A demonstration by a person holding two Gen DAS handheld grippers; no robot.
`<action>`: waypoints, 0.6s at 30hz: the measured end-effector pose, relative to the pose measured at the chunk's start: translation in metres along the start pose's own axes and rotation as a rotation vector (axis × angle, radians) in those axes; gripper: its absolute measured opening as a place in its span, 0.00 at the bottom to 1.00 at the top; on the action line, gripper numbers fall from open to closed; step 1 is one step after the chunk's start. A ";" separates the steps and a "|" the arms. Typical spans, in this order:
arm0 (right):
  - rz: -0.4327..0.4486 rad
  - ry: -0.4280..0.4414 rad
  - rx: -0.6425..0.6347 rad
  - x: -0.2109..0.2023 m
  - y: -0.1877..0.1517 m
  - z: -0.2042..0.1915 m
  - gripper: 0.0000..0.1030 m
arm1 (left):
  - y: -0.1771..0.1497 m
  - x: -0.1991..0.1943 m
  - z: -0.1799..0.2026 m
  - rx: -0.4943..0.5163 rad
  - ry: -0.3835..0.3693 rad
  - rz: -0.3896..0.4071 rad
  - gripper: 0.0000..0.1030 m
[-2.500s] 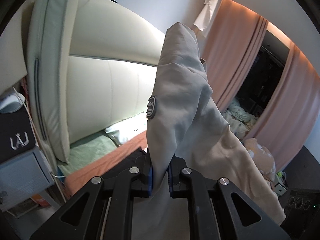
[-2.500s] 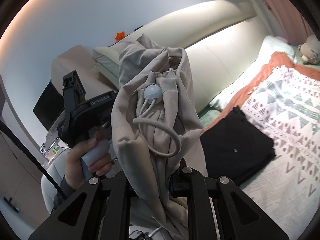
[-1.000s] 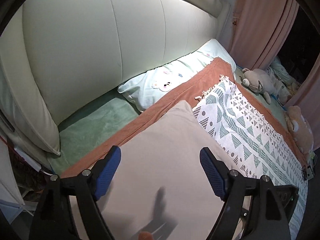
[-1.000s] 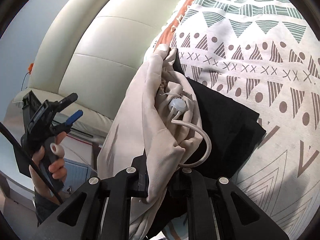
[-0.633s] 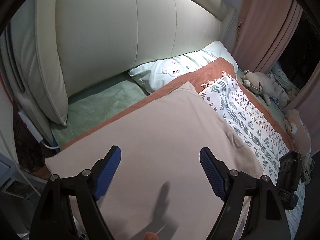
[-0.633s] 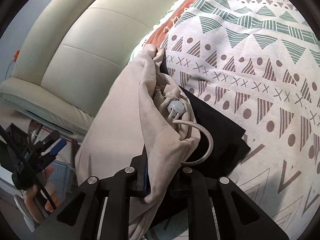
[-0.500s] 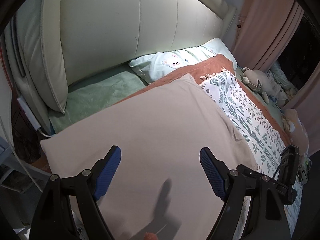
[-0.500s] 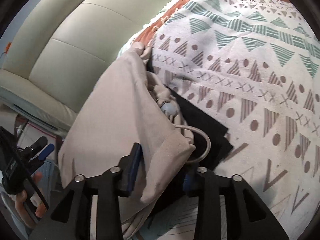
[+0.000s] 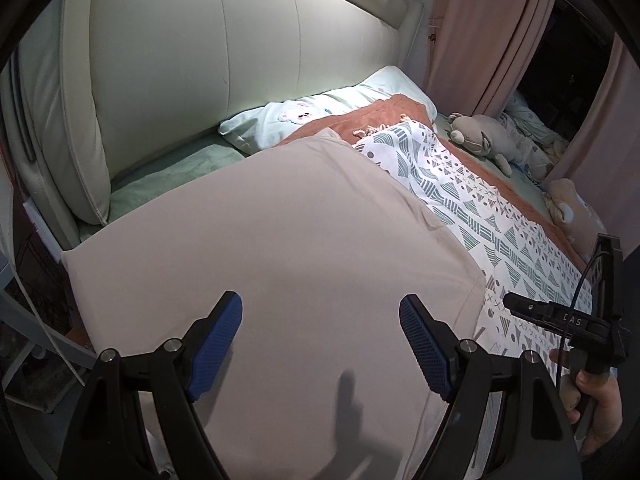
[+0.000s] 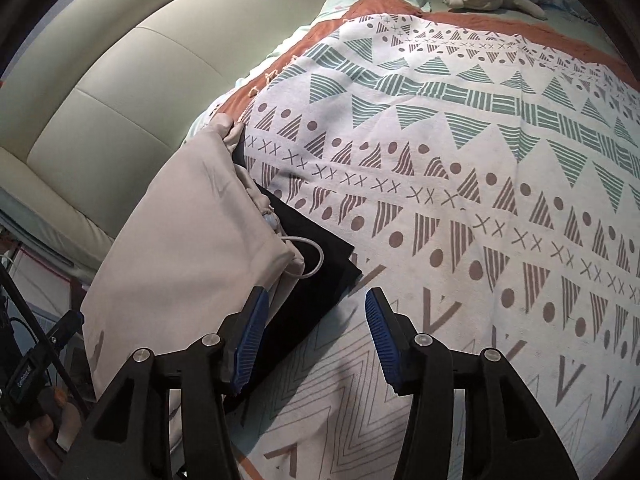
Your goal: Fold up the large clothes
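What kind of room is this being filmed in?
Most likely a bedroom. There is a bed with a padded headboard, a pillow and a patterned blanket, plus a plush toy and pink curtains.

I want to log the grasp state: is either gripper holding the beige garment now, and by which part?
Nothing is held. The left gripper is open above the beige garment; the right gripper is open too, and the garment lies beside it on the black clothing.

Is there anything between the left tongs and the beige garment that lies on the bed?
Nothing visible. The left tongs are open directly above the beige garment, with only air between. The right tongs, also open, are off to the side over the patterned blanket.
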State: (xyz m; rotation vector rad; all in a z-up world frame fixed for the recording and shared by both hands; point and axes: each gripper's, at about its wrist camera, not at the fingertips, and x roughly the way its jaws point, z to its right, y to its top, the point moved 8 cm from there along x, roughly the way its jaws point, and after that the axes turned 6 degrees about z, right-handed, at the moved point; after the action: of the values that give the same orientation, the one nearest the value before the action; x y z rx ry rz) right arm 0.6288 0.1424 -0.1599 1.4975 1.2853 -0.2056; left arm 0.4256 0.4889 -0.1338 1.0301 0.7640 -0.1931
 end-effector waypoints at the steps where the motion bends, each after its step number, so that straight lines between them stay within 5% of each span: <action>1: 0.009 -0.002 -0.001 -0.010 -0.001 0.000 0.47 | 0.000 -0.005 0.005 -0.001 -0.025 0.004 0.79; 6: 0.051 -0.003 0.006 -0.062 -0.006 0.006 0.51 | 0.003 -0.037 0.030 0.055 -0.029 0.090 0.79; 7: 0.059 -0.001 0.006 -0.071 -0.006 0.008 0.57 | 0.003 -0.043 0.037 0.067 -0.051 0.103 0.79; 9: 0.082 0.005 0.006 -0.090 -0.006 0.011 0.84 | 0.003 -0.055 0.050 0.094 -0.073 0.129 0.79; 18: 0.157 -0.008 -0.041 -0.168 -0.027 0.026 0.94 | -0.008 -0.100 0.083 0.129 -0.085 0.187 0.79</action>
State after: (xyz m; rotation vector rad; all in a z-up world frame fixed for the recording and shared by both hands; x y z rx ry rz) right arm 0.5541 0.0180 -0.0682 1.5532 1.1529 -0.0821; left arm 0.3889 0.3963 -0.0503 1.2018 0.5801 -0.1259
